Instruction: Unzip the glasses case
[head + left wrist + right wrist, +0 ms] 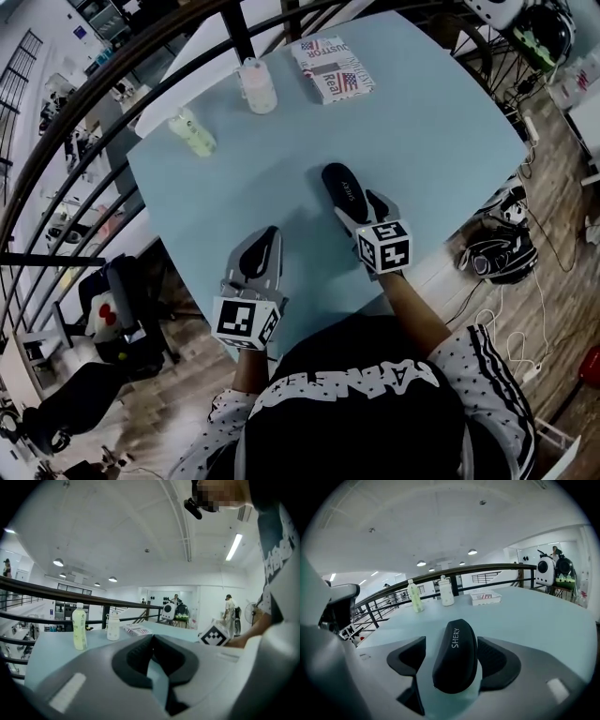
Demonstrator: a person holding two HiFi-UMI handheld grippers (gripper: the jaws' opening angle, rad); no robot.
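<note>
One broad, pale blue bench (450,122) carried everything, with a dark railing curving round its far edge. Nearest the person, two grey hand-held tools reached over the near edge. The left tool (270,234) hung low above bare bench, its dark padded jaws drawn together at the tips with nothing between them; it was probably waiting to steady the case once the other had found the zip. The right tool (361,206) pointed downward at the black, oval, hard-shell glasses case (454,656), which lay flat on the bench near its middle, lengthwise along the tool's line. Its jaws stood wide apart, one on each side of the case's near end, with clear gaps showing at both pads, so nothing was gripped yet. That straddle suited either a pinch on the shell or a reach for the zip pull, which no view showed clearly. Well beyond, near the far edge and out of the way, sat a flat printed packet (331,68), a small white bottle (257,86) and a slim yellow-green bottle (193,131).
</note>
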